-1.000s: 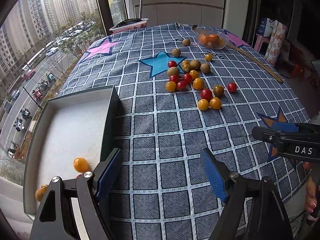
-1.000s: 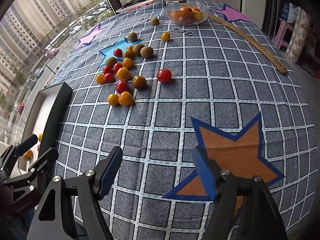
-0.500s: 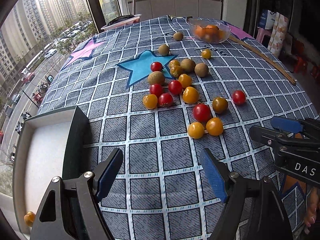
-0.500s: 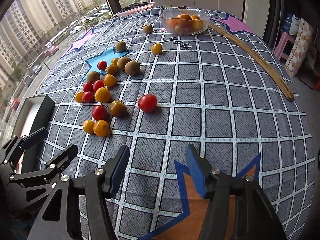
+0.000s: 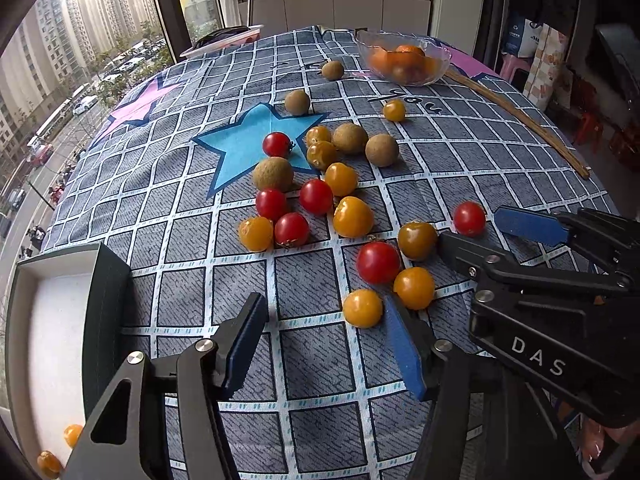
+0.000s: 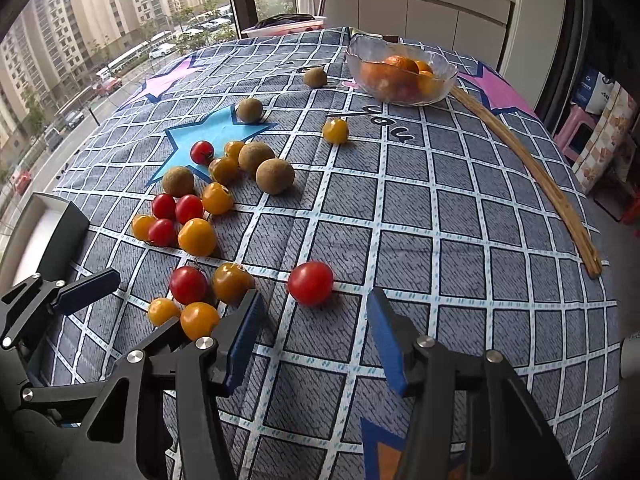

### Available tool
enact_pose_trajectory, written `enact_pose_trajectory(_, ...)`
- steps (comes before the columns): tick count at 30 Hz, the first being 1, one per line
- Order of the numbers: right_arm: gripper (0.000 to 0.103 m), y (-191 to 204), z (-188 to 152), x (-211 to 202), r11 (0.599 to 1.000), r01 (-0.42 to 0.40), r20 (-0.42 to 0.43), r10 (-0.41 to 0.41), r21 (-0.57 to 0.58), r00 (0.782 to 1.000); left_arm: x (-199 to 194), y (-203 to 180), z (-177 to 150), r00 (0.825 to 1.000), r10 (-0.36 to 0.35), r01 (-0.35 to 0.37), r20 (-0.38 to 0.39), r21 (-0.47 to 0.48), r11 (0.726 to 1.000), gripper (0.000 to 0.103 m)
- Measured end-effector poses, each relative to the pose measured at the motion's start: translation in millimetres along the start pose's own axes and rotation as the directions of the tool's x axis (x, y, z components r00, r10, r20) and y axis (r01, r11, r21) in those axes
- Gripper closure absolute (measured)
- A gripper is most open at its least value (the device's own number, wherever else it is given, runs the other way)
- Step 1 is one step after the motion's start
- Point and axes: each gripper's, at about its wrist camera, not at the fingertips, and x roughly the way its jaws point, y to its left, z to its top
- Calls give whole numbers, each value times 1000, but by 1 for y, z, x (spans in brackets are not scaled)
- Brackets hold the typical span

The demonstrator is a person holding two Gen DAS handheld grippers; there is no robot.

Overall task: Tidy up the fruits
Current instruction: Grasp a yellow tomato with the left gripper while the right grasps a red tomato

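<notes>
Your right hand-held gripper (image 6: 314,344) is spread wide just short of a lone red tomato (image 6: 310,282) on the worktop (image 6: 440,208). Your left hand-held gripper (image 5: 326,346) gapes too, empty, beside the remaining tomatoes (image 5: 362,307), between them and the box (image 5: 106,280).

Cloth: my bench wears a checked cloth (image 6: 400,208) with coloured stars
Stick: a long wooden stick (image 6: 532,172) lies along the far right side
Stool: pink stool (image 6: 576,128) beside my bench
</notes>
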Motion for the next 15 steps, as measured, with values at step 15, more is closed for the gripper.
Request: enact_pose_trajectory(15,79,-11,-13,-14,994,-82,-7,82,72,997,-17,-8,-14,997,-75,75,-5,27,997,83)
